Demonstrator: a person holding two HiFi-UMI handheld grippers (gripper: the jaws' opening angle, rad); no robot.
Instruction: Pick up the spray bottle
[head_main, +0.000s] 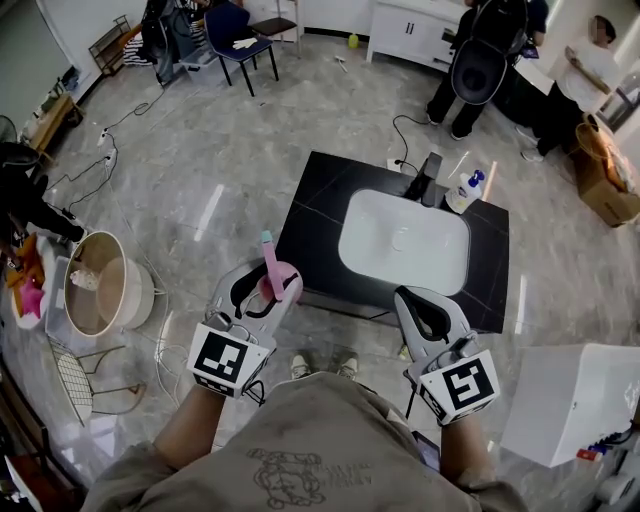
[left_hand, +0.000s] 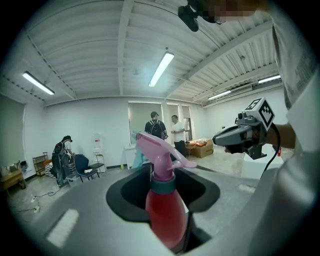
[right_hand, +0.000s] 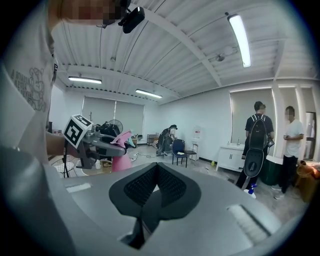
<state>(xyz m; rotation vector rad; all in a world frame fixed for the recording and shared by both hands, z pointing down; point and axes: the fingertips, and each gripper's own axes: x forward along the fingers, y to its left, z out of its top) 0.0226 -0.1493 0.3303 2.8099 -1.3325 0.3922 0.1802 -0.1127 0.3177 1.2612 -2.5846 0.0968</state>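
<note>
Head view: L gripper (head_main: 268, 288) clamps red plastic spray bottle w/ pink trigger head (head_main: 268, 260), long axis along jaws, head end pointing away from person, beside black countertop (head_main: 312, 215). R gripper (head_main: 408, 298): jaws together, nothing between.

Grey left gripper (head_main: 262, 285) and right gripper (head_main: 408, 298) bear black-and-white marker cubes (head_main: 228, 360).

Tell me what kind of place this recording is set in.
Likely a large open studio or lab space: a freestanding black counter with a white sink on polished stone floor, and a bare ribbed ceiling with tube lights.
</note>
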